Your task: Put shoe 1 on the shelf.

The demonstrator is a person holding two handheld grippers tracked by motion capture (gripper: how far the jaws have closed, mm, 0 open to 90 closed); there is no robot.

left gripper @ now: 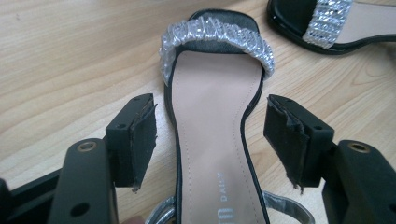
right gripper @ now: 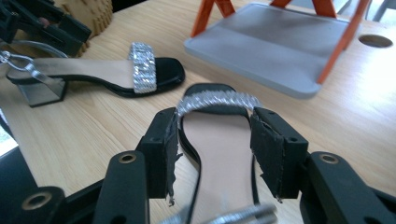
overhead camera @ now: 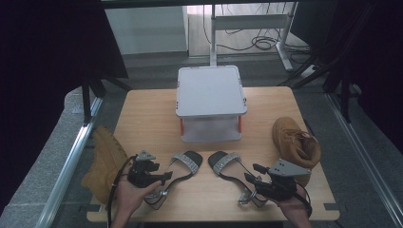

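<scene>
Two black block-heel sandals with glittery silver toe straps lie side by side on the wooden table (overhead camera: 142,118). The left sandal (overhead camera: 183,167) (left gripper: 215,140) runs between the pads of my left gripper (overhead camera: 165,177) (left gripper: 210,126); the jaws stand open with a gap on each side. The right sandal (overhead camera: 227,166) (right gripper: 219,144) lies between the jaws of my right gripper (overhead camera: 253,174) (right gripper: 215,135). That gripper is open too, its worn pads close beside the sole. The left sandal (right gripper: 116,74) and left gripper (right gripper: 42,25) also appear in the right gripper view.
A grey two-level stand (overhead camera: 211,90) (right gripper: 280,51) with orange legs sits at the table's far middle. One tan boot (overhead camera: 294,145) lies at the right edge near my right hand. Another tan boot (overhead camera: 107,161) sits off the table's left edge.
</scene>
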